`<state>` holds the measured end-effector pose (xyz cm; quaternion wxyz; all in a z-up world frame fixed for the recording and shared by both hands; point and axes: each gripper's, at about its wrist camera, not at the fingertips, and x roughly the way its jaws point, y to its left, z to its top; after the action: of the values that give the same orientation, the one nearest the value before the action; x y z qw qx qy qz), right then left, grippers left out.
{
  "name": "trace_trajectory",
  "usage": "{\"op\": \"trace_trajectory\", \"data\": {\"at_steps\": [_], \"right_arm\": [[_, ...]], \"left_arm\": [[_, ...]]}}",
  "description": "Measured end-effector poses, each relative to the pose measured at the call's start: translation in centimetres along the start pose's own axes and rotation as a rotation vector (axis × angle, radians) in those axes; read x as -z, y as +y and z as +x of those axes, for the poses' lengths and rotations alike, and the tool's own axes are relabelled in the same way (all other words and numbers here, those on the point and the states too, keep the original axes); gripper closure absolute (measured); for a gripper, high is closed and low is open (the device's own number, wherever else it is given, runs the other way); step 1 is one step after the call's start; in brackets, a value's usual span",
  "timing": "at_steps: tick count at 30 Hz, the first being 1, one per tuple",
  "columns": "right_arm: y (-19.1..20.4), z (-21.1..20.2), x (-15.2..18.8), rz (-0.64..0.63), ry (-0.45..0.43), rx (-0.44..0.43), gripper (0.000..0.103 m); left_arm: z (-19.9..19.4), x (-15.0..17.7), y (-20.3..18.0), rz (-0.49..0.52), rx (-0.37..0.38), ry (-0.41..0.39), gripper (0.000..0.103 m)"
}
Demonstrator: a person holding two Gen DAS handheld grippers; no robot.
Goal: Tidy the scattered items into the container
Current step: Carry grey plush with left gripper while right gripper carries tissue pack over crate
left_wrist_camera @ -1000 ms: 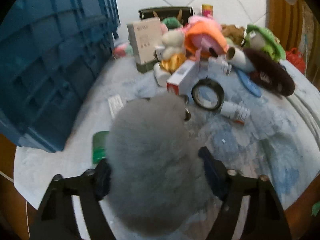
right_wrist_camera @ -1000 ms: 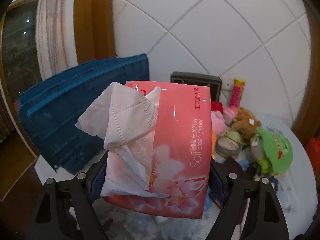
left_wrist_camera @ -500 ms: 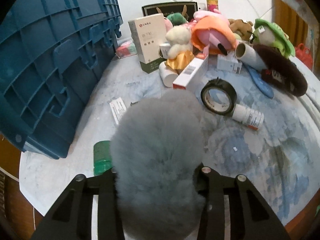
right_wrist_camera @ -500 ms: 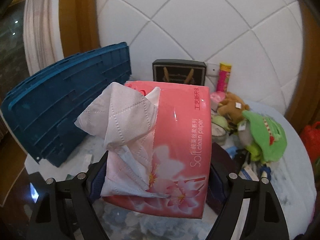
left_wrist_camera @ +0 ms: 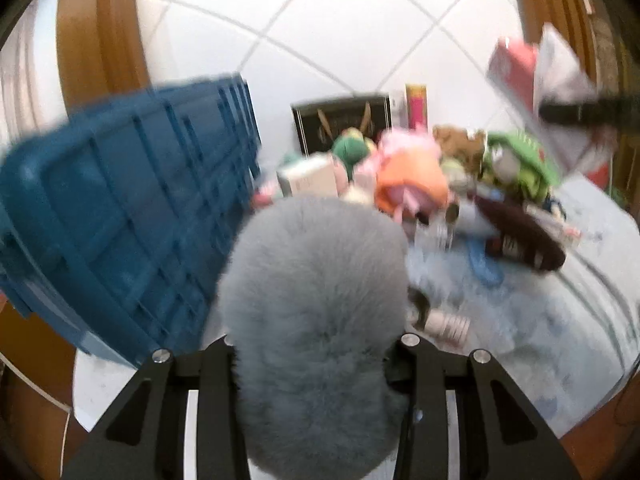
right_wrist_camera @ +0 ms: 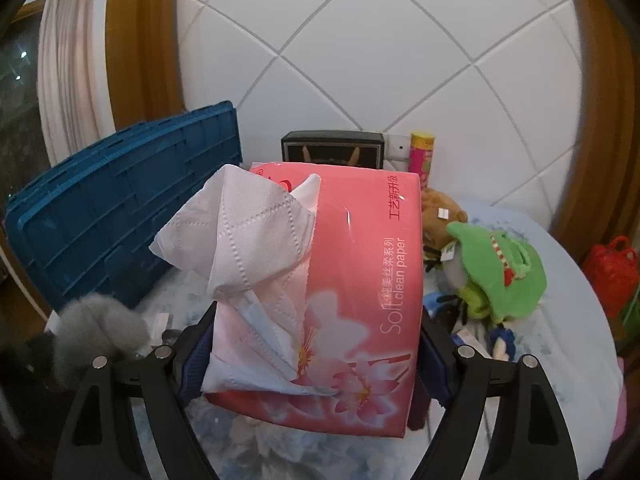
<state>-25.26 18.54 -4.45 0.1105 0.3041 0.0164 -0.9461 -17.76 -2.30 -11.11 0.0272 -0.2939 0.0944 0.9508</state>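
tissue pack (right_wrist_camera: 352,280) | pink wrapper | reads "soft clean paper"

- A home room: padded white wall (right_wrist_camera: 400,60) with diagonal seams fills the upper frame.
- Curtain (right_wrist_camera: 68,80) at upper left, beside wooden trim.
- Soft toys (right_wrist_camera: 496,272) at right on the cloth-covered surface (right_wrist_camera: 568,320).

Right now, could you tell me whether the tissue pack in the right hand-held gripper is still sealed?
No, a white tissue sticks out of the pink tissue pack clamped in the right hand-held gripper.
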Motion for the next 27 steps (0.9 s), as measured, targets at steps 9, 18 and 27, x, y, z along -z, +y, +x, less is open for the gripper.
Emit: {"op": "trace_trajectory", "data": {"at_steps": [9,18,27], "right_arm": [[1.4,-3.6,-2.1,-0.025,-0.082,-0.04,0.019],[7.9,-8.1,-5.2,-0.121,-0.2,-0.151,0.019],[16.7,-10.0,-7.8,-0.193,-0.242,-0.238,0.019]], "left_arm": [[-8.3,-6.3,3.3,-0.043,-0.096,-0.193,0.066],[-15.6,-8.8,8.7,-0.089,-0.244,-0.322,0.066],[-18.5,-9.2,16.7,-0.143,-0.336,-0.349,0.066]]}}
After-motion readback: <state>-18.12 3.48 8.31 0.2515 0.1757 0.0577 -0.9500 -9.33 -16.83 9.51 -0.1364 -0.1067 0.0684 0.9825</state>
